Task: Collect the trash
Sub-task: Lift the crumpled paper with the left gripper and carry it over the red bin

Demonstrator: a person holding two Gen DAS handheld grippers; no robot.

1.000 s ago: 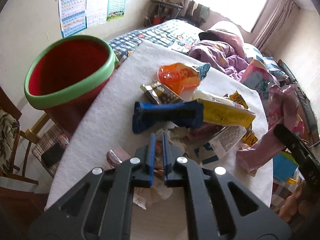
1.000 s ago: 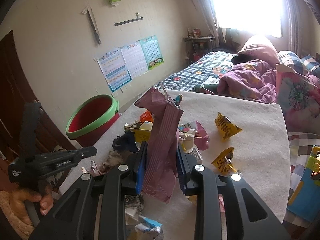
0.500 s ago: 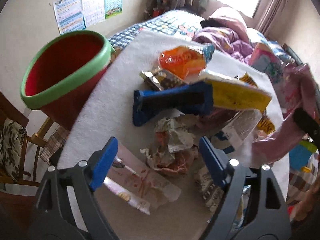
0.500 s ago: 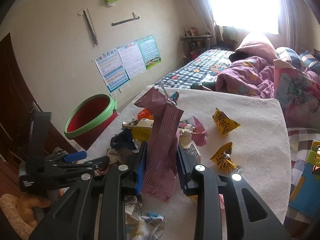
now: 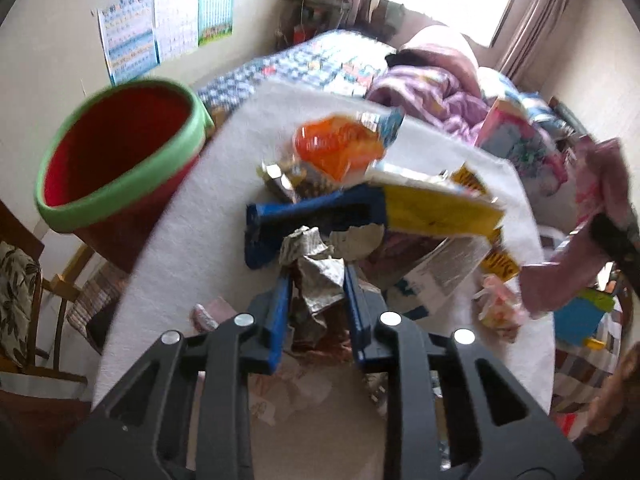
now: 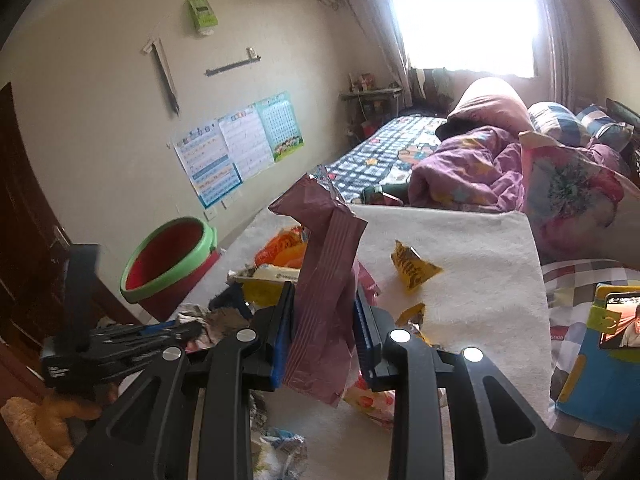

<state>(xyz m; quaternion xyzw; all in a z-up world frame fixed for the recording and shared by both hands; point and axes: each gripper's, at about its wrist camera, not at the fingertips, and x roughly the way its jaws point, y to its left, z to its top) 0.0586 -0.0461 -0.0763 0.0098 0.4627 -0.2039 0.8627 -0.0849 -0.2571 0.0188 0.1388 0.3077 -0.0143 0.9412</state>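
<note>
My left gripper (image 5: 316,276) is shut on a crumpled paper wrapper (image 5: 318,268) and holds it over the white table (image 5: 192,240). My right gripper (image 6: 324,292) is shut on a long maroon snack bag (image 6: 324,280) that stands up between its fingers. The red bin with a green rim (image 5: 116,160) stands at the table's left edge; it also shows in the right wrist view (image 6: 172,256). More trash lies on the table: a blue wrapper (image 5: 308,216), a yellow packet (image 5: 432,208), an orange bag (image 5: 340,148) and small yellow wrappers (image 6: 412,268).
A bed with a purple blanket (image 6: 460,168) lies behind the table. A wooden chair (image 5: 24,300) stands at the left below the bin. A blue and yellow toy (image 6: 596,356) lies to the right of the table. Posters (image 6: 236,144) hang on the wall.
My left gripper opened wide over the pile, then closed on the crumpled paper wrapper. My right gripper kept its hold on the maroon bag and barely moved.
</note>
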